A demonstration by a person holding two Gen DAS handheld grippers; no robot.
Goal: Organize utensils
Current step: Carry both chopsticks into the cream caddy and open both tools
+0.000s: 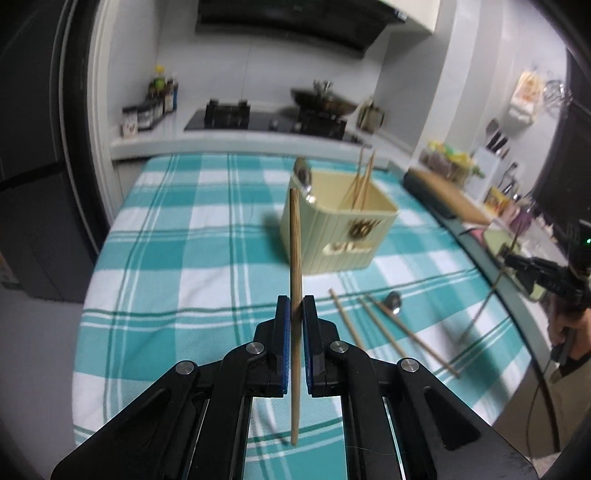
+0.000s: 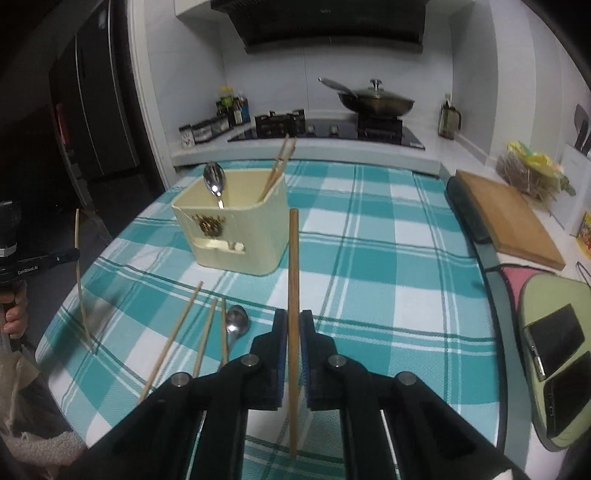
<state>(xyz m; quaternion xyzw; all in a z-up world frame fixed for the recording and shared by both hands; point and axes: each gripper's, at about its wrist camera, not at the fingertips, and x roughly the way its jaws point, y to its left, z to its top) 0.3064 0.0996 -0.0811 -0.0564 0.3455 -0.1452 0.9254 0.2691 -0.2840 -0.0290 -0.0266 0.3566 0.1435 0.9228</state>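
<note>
Left tongs (image 1: pixel 295 306) and right tongs (image 2: pixel 293 319) each clamp one upright chopstick (image 1: pixel 294 258); cream holder (image 2: pixel 236 236) sits ahead, mid-tabletop (image 2: pixel 388 258), nearer the left tongs.

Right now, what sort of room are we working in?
A home kitchen, most likely: a gas hob with a lidded wok under a range hood, and a wooden cutting board on the counter beside the checked tablecloth.

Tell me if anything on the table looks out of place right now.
Yes: three chopsticks and a spoon lie loose on the checked cloth instead of standing in the cream holder. Each gripper holds one more chopstick upright.
</note>
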